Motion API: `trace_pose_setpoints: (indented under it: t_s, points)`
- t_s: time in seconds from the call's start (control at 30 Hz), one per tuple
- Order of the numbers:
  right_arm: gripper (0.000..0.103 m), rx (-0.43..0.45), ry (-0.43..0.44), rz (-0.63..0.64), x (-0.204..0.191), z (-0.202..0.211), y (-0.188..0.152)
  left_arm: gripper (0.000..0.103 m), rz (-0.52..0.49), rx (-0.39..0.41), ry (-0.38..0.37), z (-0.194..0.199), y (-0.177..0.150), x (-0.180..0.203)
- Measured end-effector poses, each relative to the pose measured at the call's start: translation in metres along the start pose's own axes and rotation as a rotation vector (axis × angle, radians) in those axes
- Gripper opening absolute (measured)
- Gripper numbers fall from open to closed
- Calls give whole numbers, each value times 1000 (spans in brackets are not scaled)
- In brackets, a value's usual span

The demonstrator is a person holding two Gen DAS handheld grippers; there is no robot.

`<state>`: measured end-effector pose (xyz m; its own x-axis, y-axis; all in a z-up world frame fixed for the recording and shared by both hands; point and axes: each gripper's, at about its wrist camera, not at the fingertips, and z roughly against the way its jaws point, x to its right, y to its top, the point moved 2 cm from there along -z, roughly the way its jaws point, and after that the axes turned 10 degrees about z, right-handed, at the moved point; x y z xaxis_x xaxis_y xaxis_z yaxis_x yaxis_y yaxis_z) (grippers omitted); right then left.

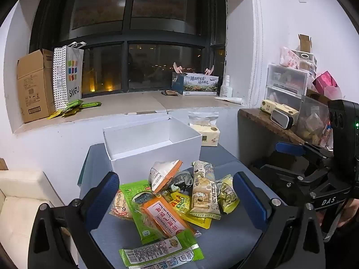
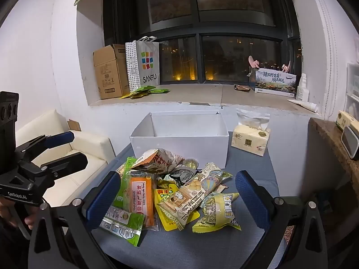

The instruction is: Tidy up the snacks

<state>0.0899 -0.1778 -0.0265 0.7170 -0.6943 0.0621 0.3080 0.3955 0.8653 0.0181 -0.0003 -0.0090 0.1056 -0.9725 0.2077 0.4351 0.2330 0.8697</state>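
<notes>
A pile of snack packets [image 1: 175, 197] lies on the grey table [image 1: 224, 242], also seen in the right wrist view [image 2: 177, 190]. It includes an orange flying-cake packet [image 1: 167, 218] [image 2: 140, 198], a beige popcorn packet [image 1: 204, 190] [image 2: 193, 192], a yellow-green packet [image 2: 218, 213] and a green packet [image 1: 160, 252] [image 2: 122, 224]. An open, empty white box [image 1: 152, 143] [image 2: 179, 139] stands just behind the pile. My left gripper [image 1: 176, 196] is open above the pile's near side. My right gripper [image 2: 177, 196] is open over the pile, holding nothing.
A tissue pack [image 1: 207, 134] [image 2: 250, 140] sits right of the box. A cream sofa [image 2: 74, 157] is at left, a wooden shelf with clutter [image 1: 280, 125] at right. The window sill [image 2: 202, 96] holds a cardboard box, a SANFU bag and green packets.
</notes>
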Motion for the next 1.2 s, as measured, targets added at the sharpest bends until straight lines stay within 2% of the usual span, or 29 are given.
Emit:
trace_pose_setpoints:
  t_s: [1.2]
  points:
    - [103, 29, -5, 18, -3, 7, 3, 103, 4, 17, -14, 9, 1, 3]
